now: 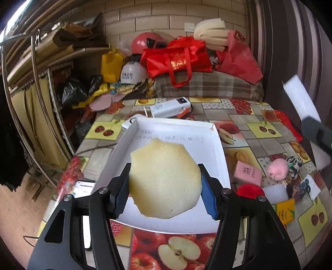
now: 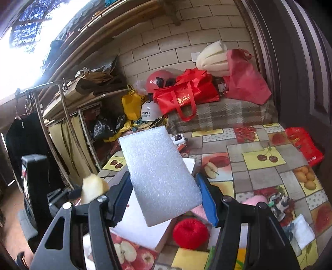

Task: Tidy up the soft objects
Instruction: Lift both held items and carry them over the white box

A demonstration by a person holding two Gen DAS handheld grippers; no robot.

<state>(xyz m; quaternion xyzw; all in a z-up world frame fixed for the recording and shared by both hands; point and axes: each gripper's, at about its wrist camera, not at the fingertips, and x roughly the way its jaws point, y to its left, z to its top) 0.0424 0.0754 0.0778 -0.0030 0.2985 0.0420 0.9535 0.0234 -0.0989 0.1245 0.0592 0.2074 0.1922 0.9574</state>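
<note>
Sponge, pale yellow, porous, roughly round, sits pinched in my left tongs; my right tongs pinch a white, pebbled rectangular foam sheet.

A red tote bag and a red helmet are sitting on a plaid-covered bench, while a white helmet is lying beside a yellow bag behind the fruit-print tablecloth.

Cream tiled wall; wood floor; bright window upper left.
</note>
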